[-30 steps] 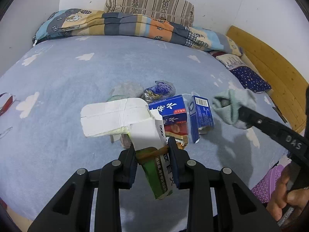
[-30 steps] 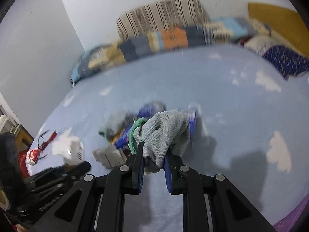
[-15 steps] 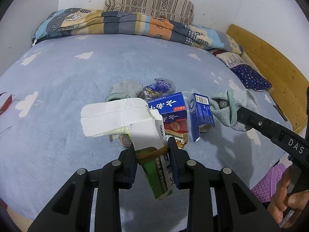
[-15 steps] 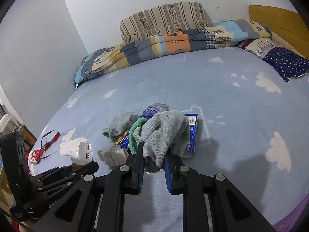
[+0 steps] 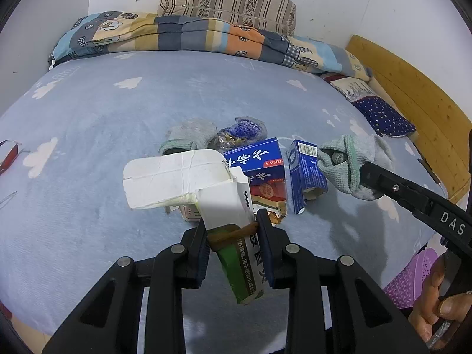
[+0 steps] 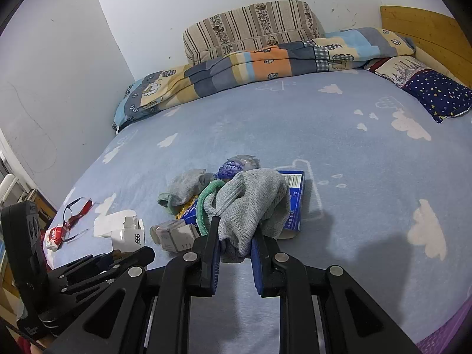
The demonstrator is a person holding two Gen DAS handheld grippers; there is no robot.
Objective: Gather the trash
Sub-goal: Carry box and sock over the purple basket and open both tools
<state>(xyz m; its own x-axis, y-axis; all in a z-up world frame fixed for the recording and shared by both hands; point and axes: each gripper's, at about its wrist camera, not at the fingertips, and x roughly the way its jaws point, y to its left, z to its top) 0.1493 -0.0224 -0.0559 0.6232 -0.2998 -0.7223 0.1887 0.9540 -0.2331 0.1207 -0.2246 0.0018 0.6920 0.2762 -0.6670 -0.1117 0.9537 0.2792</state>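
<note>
Left gripper (image 5: 233,237) has its fingers clamped on a white-and-green carton (image 5: 224,206), torn flap sticking up and away, long axis running roughly along the fingers, green end hanging back toward the camera. Right gripper (image 6: 234,243) has its fingers squeezed together on a grey sock (image 6: 250,203) with a green cuff, bunched and drooping over the tips; in the left view the same sock (image 5: 351,165) hangs off to the right of the pile. Both loads are lifted off the bed (image 5: 103,118). Remaining trash sits in a heap just ahead of both grippers: big blue box (image 5: 256,159), small blue box (image 5: 303,171) standing on edge, crumpled wrapper (image 5: 242,132), second grey sock (image 5: 188,137). No bin visible in either view, so the drop-off direction can't be told. Judgement: both hands full, next move is carrying out, not grabbing; the heap lies dead ahead, about equally near each hand.
</note>
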